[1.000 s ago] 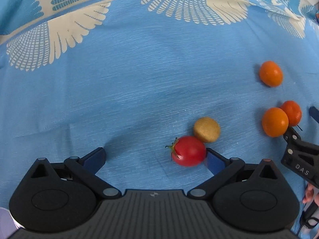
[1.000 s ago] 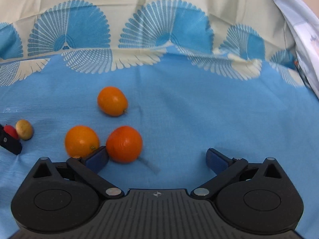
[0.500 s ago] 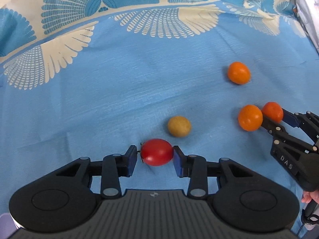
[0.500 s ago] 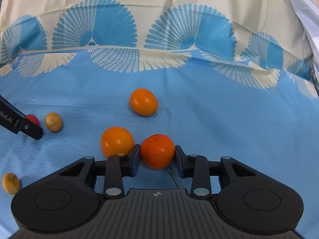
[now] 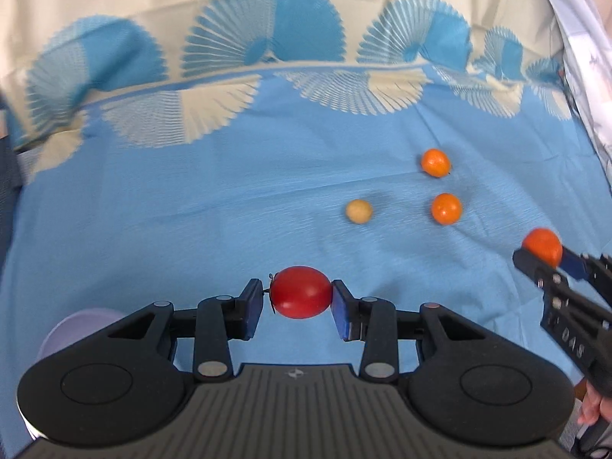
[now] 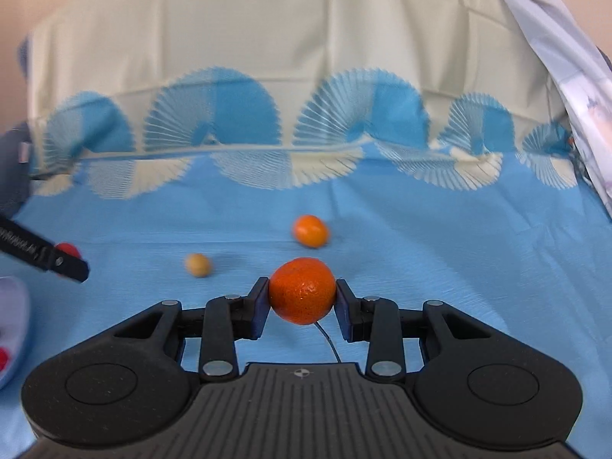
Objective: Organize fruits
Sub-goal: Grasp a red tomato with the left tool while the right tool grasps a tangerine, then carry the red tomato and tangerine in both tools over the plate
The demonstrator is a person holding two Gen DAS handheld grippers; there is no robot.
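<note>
My left gripper (image 5: pixel 298 298) is shut on a red tomato (image 5: pixel 301 292) and holds it above the blue cloth. My right gripper (image 6: pixel 300 302) is shut on a tangerine (image 6: pixel 302 290), also lifted off the cloth. In the left wrist view the right gripper (image 5: pixel 543 258) shows at the right edge with that tangerine (image 5: pixel 542 244). Left on the cloth are two oranges (image 5: pixel 435 161) (image 5: pixel 446 208) and a small tan fruit (image 5: pixel 358 211). The right wrist view shows one orange (image 6: pixel 310 230), the tan fruit (image 6: pixel 197 264), and the left gripper (image 6: pixel 65 262) at the left edge.
The blue cloth (image 5: pixel 191 210) with a fan pattern covers the surface and hangs over a cream backing behind. A pale bowl rim (image 5: pixel 72 329) shows at lower left; in the right wrist view that bowl (image 6: pixel 11 325) holds something red. A light patterned sheet (image 6: pixel 573 76) drapes at the right.
Both grippers closed on their fruits, the left on the tomato and the right on the tangerine, then rose off the cloth. The remaining fruits now look smaller and farther away.
</note>
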